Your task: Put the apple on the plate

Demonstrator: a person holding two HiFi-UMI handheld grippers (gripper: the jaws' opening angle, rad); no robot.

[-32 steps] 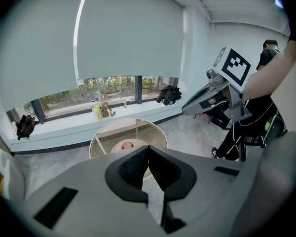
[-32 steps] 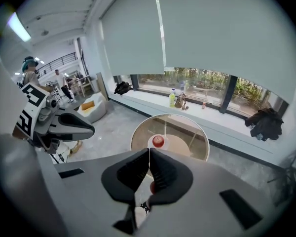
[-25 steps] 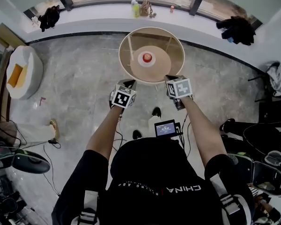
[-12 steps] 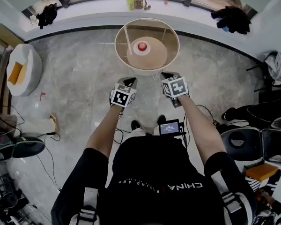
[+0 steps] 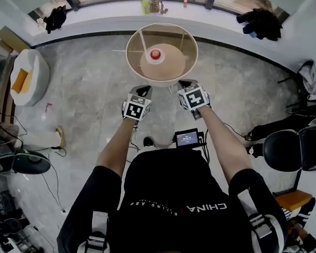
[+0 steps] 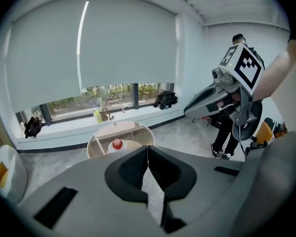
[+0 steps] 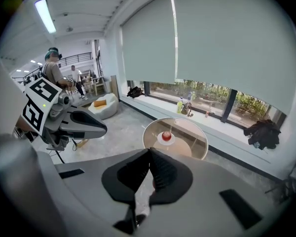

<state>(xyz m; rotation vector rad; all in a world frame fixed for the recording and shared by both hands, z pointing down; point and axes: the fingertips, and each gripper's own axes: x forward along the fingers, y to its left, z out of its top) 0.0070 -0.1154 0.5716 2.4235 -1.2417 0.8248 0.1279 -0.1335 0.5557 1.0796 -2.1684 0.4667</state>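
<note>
A red apple (image 5: 155,54) sits on a small white plate (image 5: 161,57) in the middle of a round glass table (image 5: 129,57). Both grippers hover over the floor at the table's near rim, well short of the apple. My left gripper (image 5: 146,88) is shut and empty, as is my right gripper (image 5: 185,83). The left gripper view has its closed jaws (image 6: 148,149) in front, the apple (image 6: 117,143) far beyond them, and the right gripper (image 6: 188,111) at the right. The right gripper view looks past its closed jaws (image 7: 149,151) at the apple (image 7: 166,135) and the left gripper (image 7: 101,128).
A white beanbag (image 5: 26,78) with an orange cushion lies on the floor at the left. Bottles (image 5: 144,3) stand on the windowsill behind the table, with dark clothes (image 5: 260,22) to their right. A black chair (image 5: 284,149) is at the right. Another person (image 7: 52,68) stands far off.
The person has stepped, so the room has slid in the head view and a chair has come in at the right. Both grippers stayed shut near the table's near rim.
</note>
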